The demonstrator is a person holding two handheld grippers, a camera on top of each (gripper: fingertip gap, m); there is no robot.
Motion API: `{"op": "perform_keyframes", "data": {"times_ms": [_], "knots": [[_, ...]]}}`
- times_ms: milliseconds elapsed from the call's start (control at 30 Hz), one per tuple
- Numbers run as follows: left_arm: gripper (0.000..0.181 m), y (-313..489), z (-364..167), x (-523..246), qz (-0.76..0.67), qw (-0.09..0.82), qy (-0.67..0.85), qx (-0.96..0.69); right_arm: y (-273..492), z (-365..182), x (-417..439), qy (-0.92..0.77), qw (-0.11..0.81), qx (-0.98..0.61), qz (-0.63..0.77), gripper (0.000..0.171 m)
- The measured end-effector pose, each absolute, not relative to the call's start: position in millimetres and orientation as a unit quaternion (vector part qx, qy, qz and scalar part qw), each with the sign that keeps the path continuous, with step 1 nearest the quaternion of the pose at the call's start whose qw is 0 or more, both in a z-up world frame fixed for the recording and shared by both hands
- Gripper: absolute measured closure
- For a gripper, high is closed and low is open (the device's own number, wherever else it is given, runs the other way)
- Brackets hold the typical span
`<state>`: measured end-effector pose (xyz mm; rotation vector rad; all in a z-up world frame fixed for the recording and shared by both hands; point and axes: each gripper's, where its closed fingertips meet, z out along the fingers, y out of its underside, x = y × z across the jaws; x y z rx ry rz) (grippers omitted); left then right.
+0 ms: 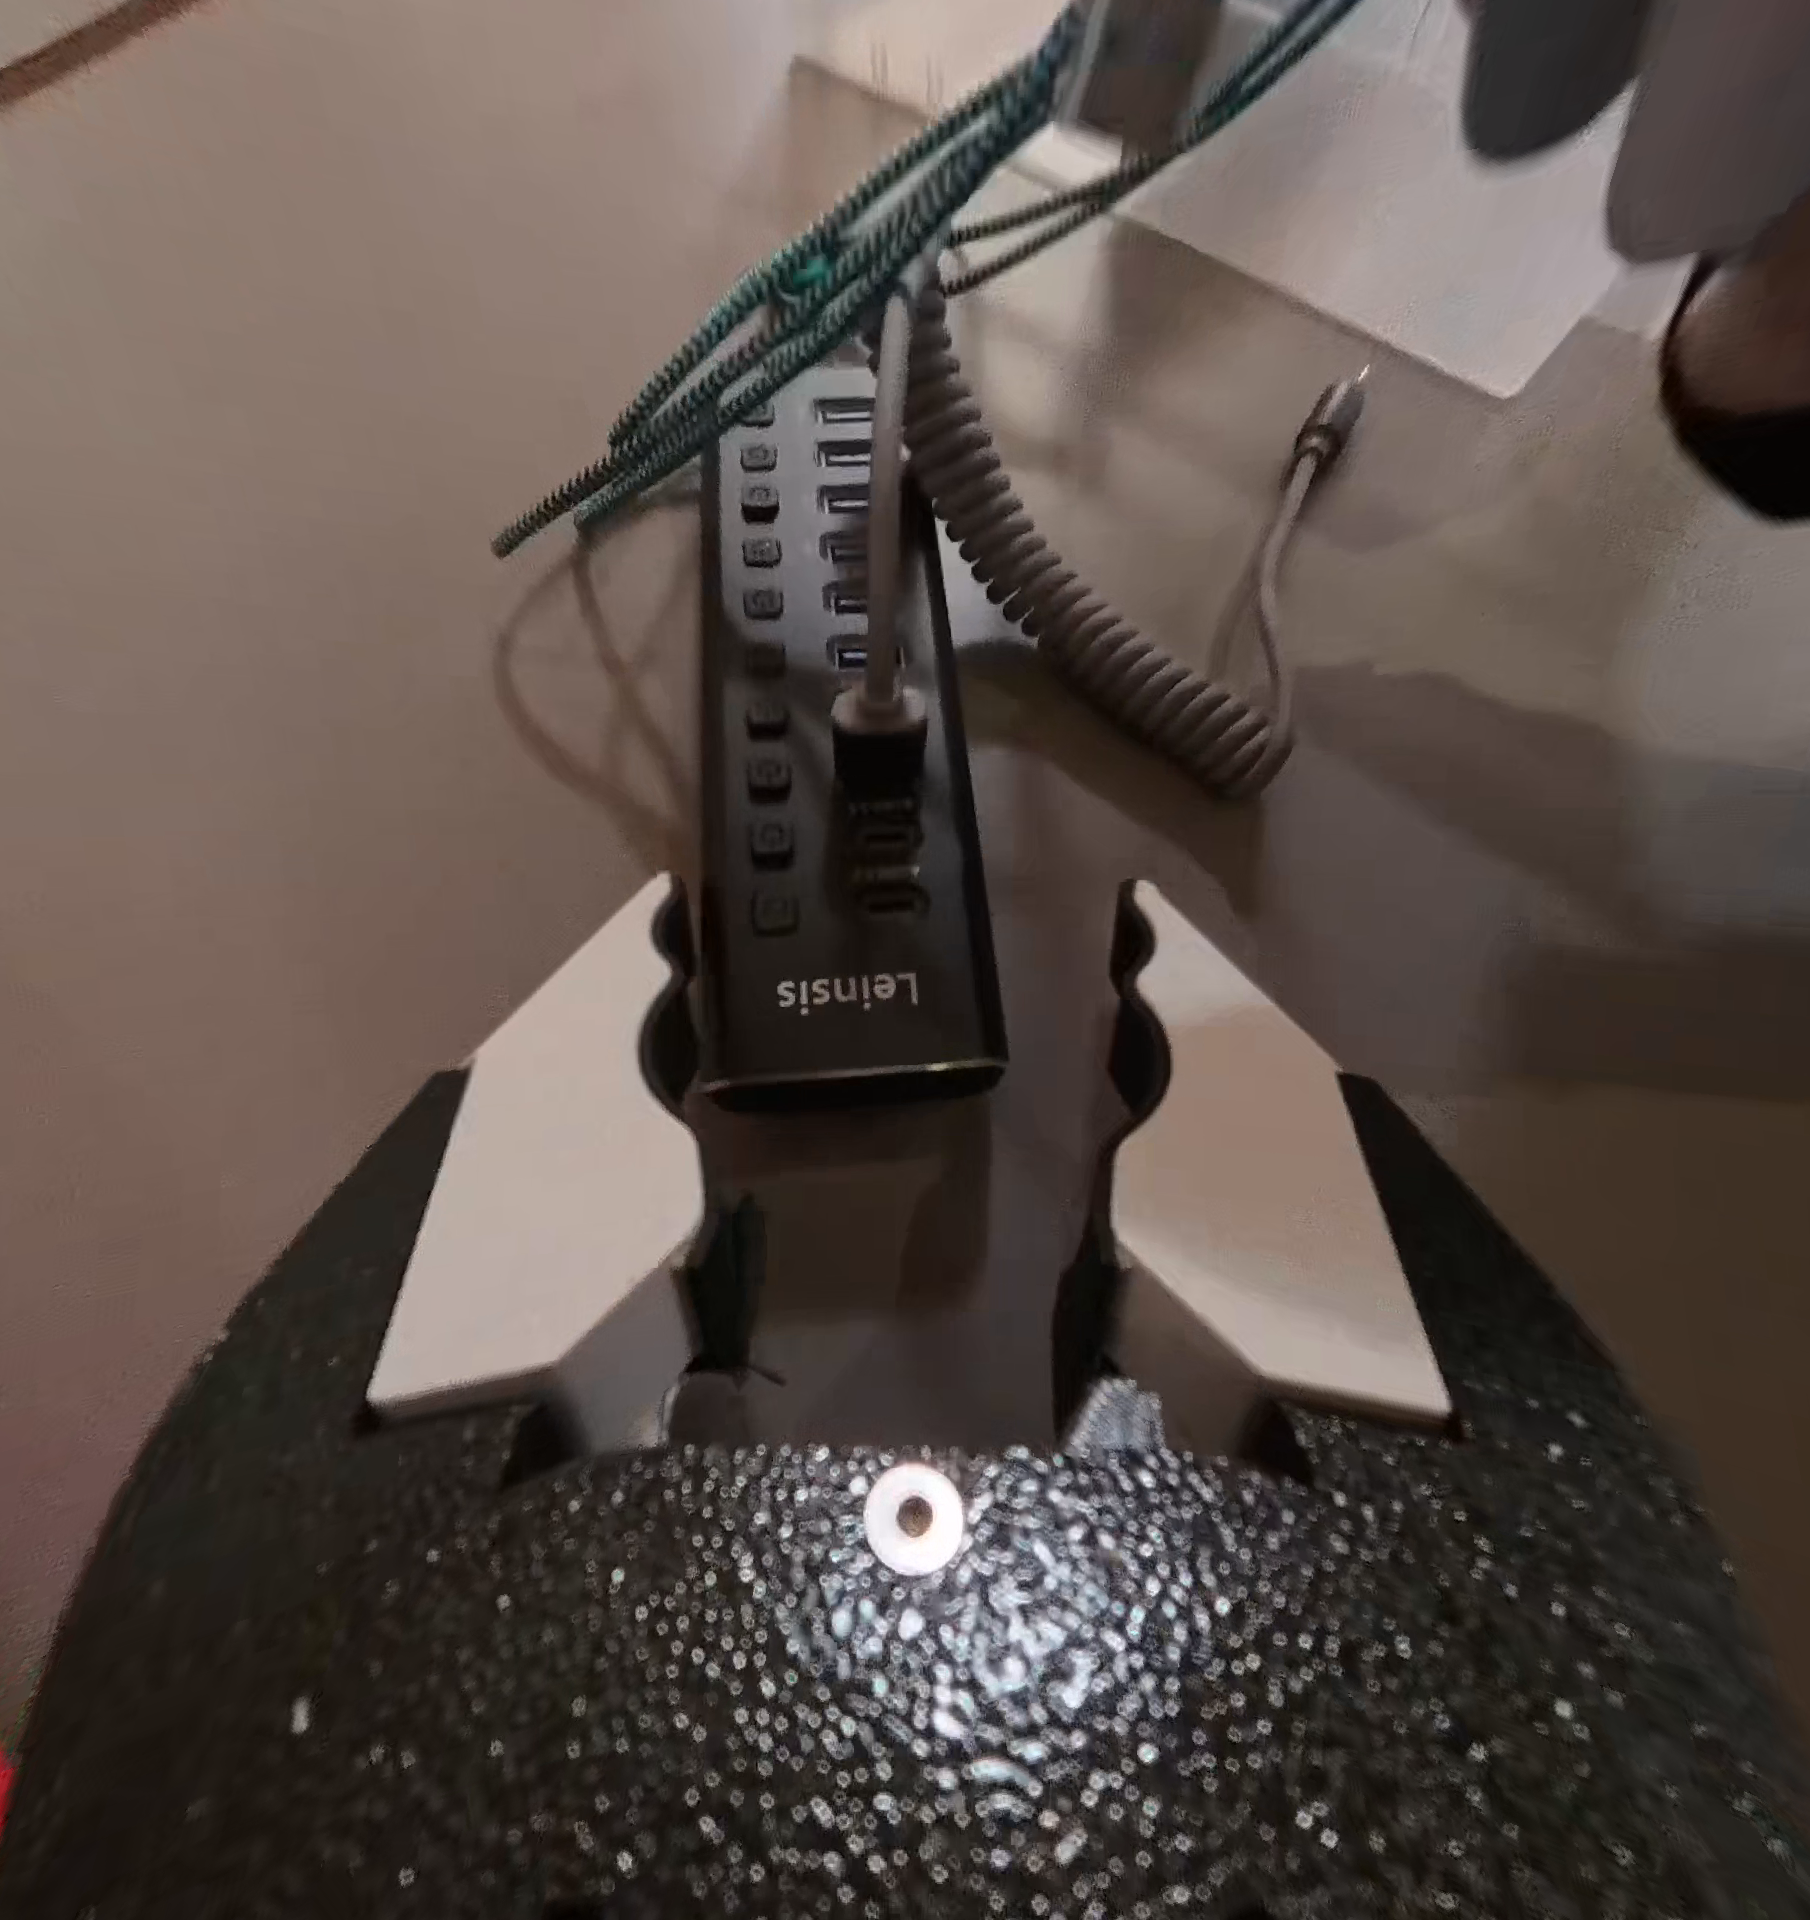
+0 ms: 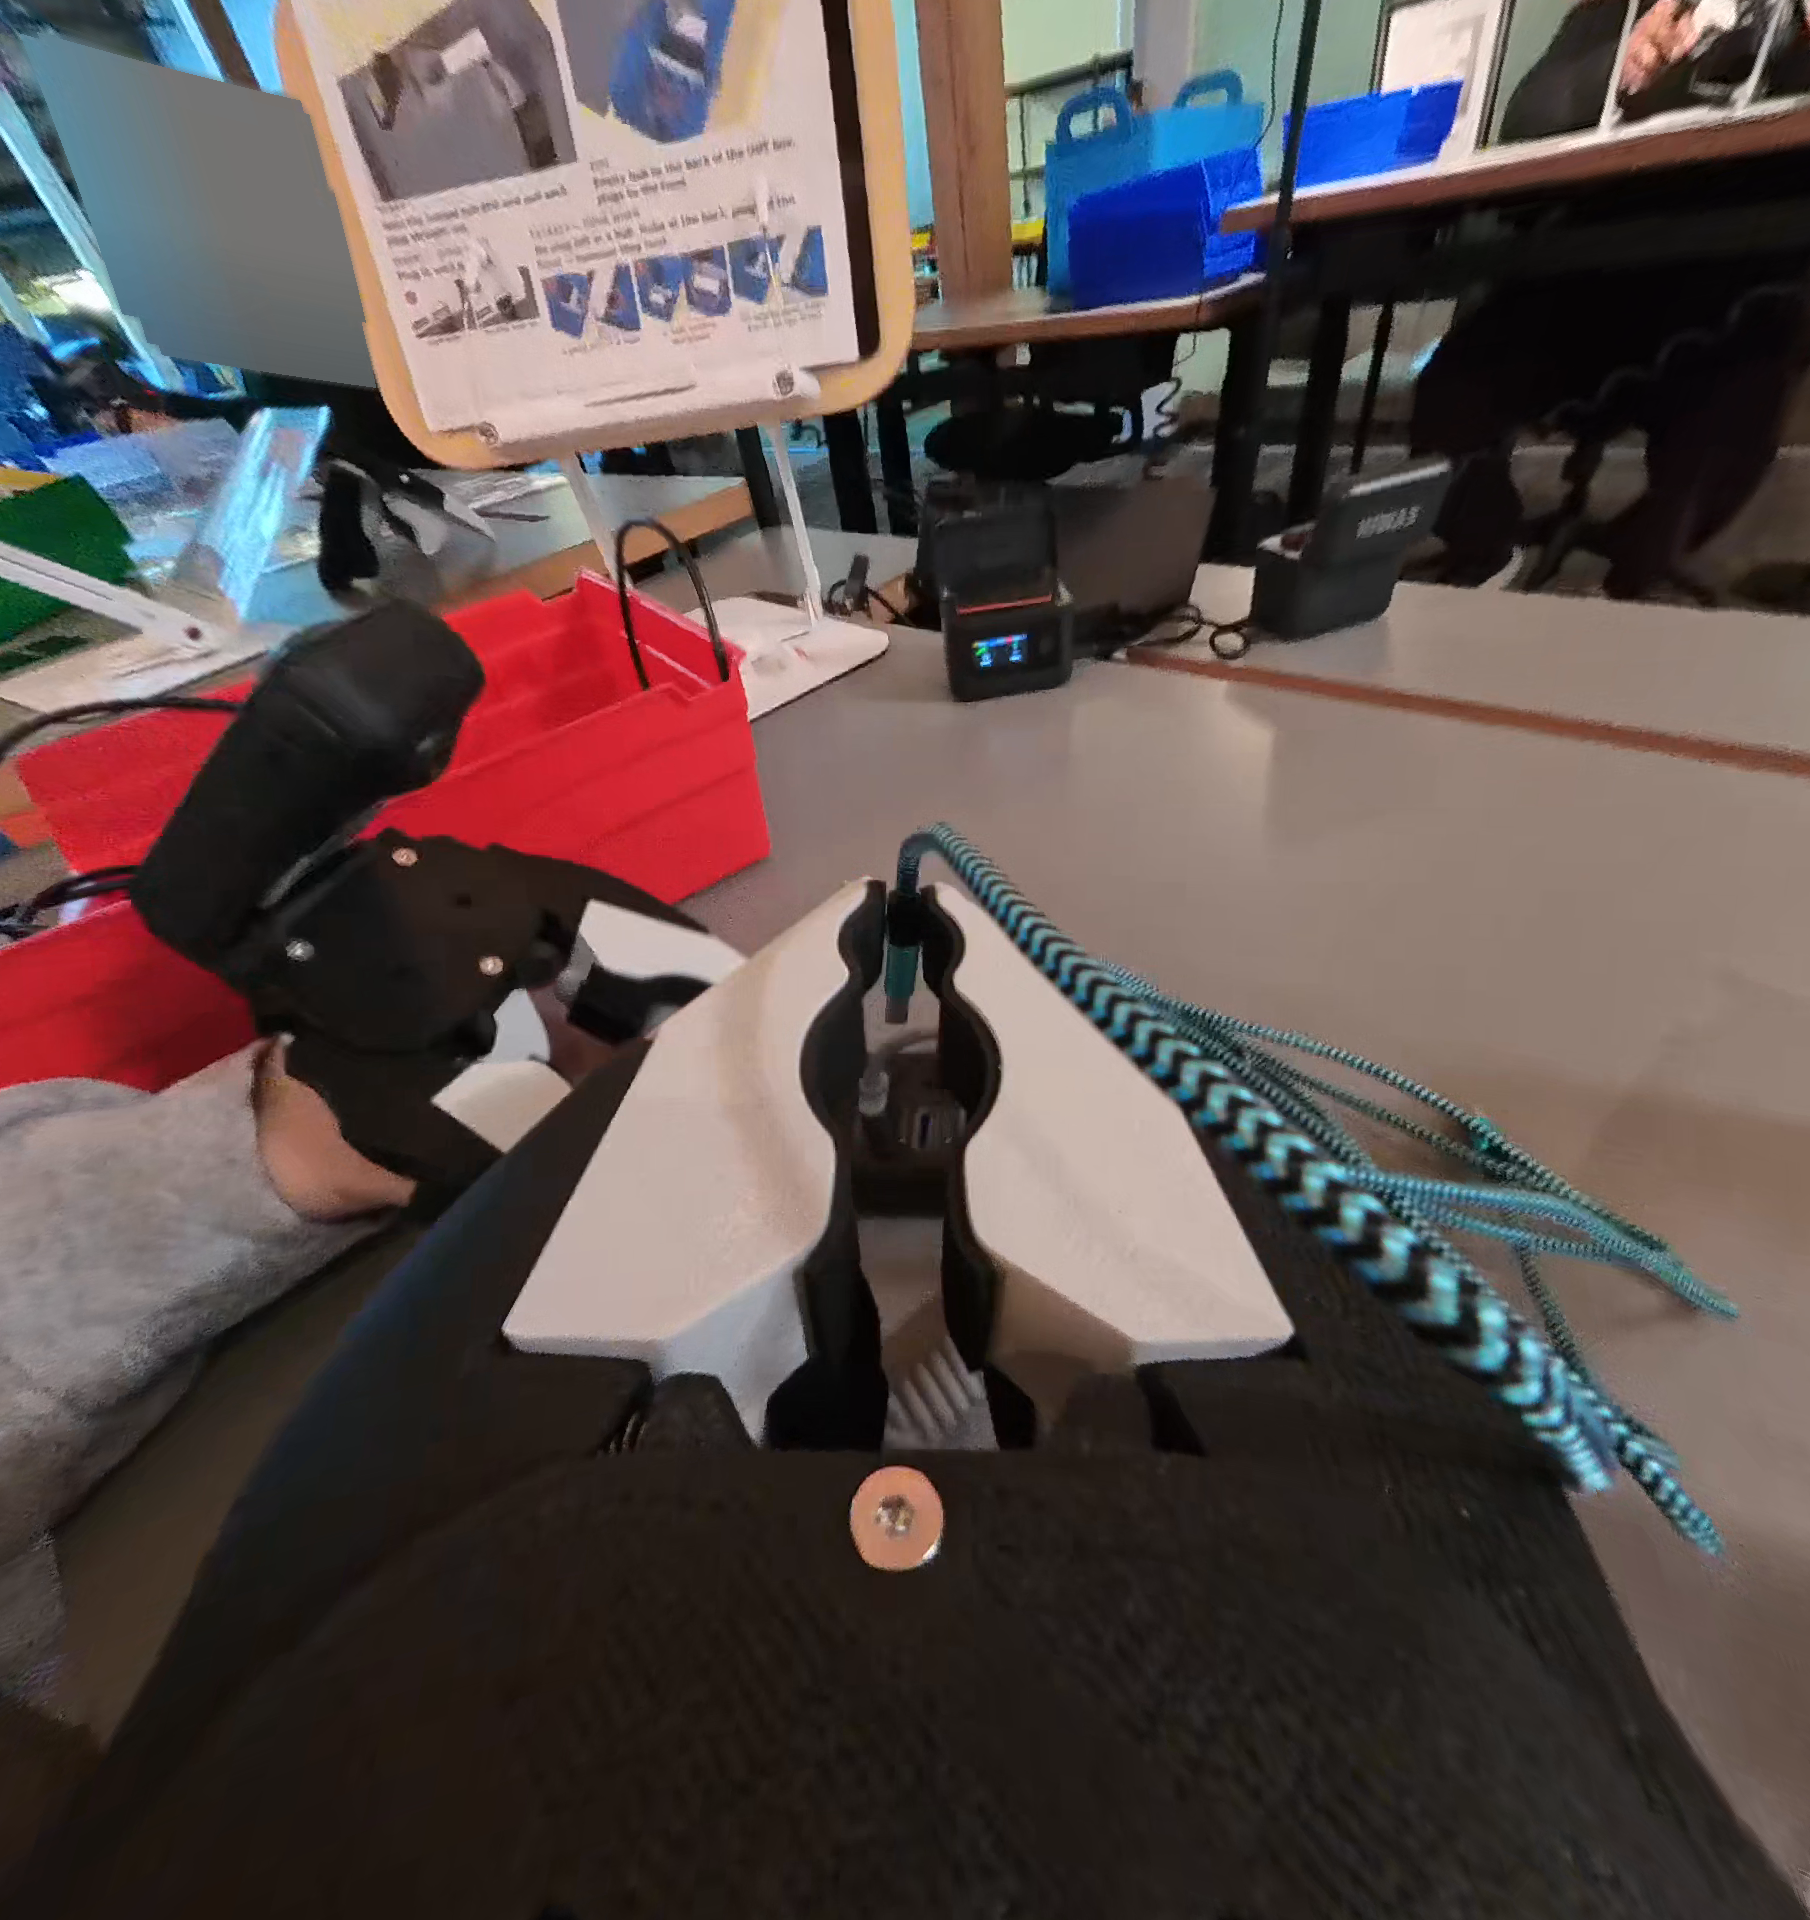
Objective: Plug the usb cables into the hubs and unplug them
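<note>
A black USB hub (image 1: 859, 997) lies on the grey table, its near end between my left gripper's (image 1: 901, 935) fingers. The jaws are open: the left pad is at the hub's side and a gap shows on the right. A grey plug (image 1: 880, 732) sits in one of the hub's ports, and its coiled grey cable (image 1: 1046, 582) trails off to the right. My right gripper (image 2: 901, 904) is shut on a teal plug (image 2: 899, 961), tip pointing down above the hub (image 2: 916, 1132). Its teal-and-black braided cable (image 2: 1244, 1132) hangs over the right finger and shows at the top of the left wrist view (image 1: 859, 249).
Red bins (image 2: 589, 758) stand to the left behind the left gripper's black body (image 2: 381, 935), held by a hand in a grey sleeve (image 2: 80, 1247). A board with printed sheets (image 2: 610, 208) and a small black power unit (image 2: 1005, 623) stand at the back. A loose grey plug end (image 1: 1327, 421) lies right of the hub. The gap from one gripper's tips to the other's is roughly 12 cm.
</note>
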<state>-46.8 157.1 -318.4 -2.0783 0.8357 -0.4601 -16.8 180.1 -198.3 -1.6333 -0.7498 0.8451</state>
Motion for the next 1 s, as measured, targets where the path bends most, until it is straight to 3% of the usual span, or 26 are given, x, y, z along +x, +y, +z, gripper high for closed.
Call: {"op": "perform_keyframes", "data": {"times_ms": [200, 300, 467, 1000], "knots": [[0.107, 158, -329, -51, -0.151, 0.398, 0.339, -0.839, 198, -200, -19, -0.336, 0.541, -0.704, 0.315, 0.166], [0.122, 161, -329, -56, -0.159, 0.399, 0.319, -0.845, 188, -206, -19, -0.343, 0.53, -0.711, 0.31, 0.166], [0.122, 161, -330, -57, -0.157, 0.399, 0.323, -0.843, 170, -243, -13, -0.365, 0.48, -0.745, 0.284, 0.166], [0.123, 161, -330, -57, -0.156, 0.398, 0.327, -0.843, 214, -280, -25, -0.34, 0.473, -0.771, 0.258, 0.166]]}}
